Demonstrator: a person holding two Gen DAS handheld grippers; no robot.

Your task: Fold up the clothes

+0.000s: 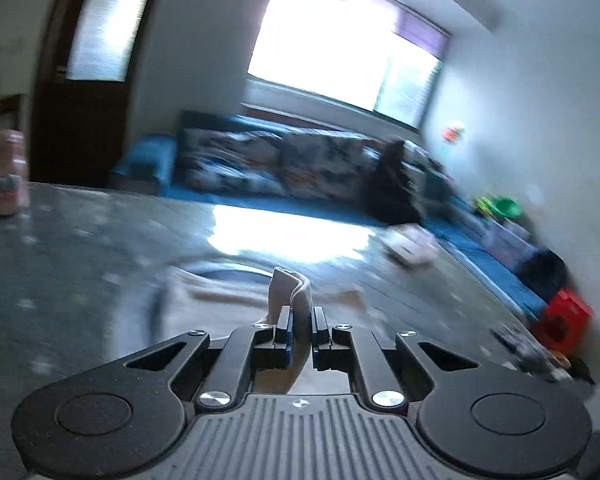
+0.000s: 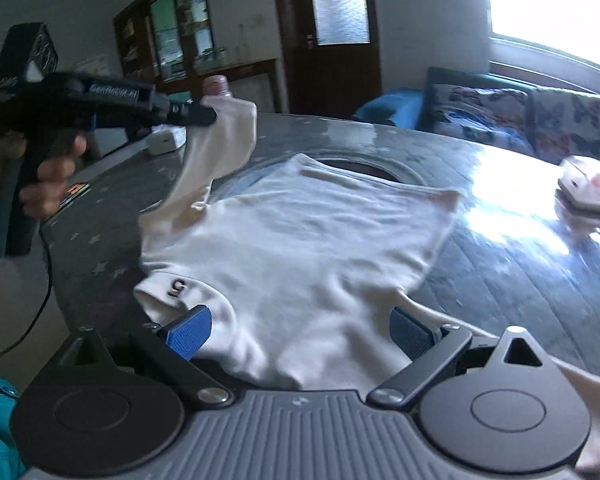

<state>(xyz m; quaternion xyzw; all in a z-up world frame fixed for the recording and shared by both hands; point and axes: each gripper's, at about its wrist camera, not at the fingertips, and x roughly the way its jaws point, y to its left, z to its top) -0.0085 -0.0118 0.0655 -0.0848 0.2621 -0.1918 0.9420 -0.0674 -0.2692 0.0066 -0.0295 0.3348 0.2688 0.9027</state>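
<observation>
A white T-shirt (image 2: 300, 240) lies spread on the dark star-patterned table (image 2: 520, 288). My left gripper (image 1: 301, 322) is shut on the shirt's sleeve (image 1: 290, 290) and holds it lifted; in the right wrist view this gripper (image 2: 210, 114) shows at upper left with the sleeve (image 2: 220, 148) hanging from it. My right gripper (image 2: 300, 330) is open, its blue pads (image 2: 190, 330) on either side of the shirt's near edge, low over the cloth. The left wrist view is blurred.
A pink-white object (image 2: 590, 190) lies on the table at far right. A pink bottle (image 1: 10, 172) stands at the table's far left. A blue sofa with patterned cushions (image 1: 280, 164) runs behind. A white box (image 2: 166, 140) sits near the left gripper.
</observation>
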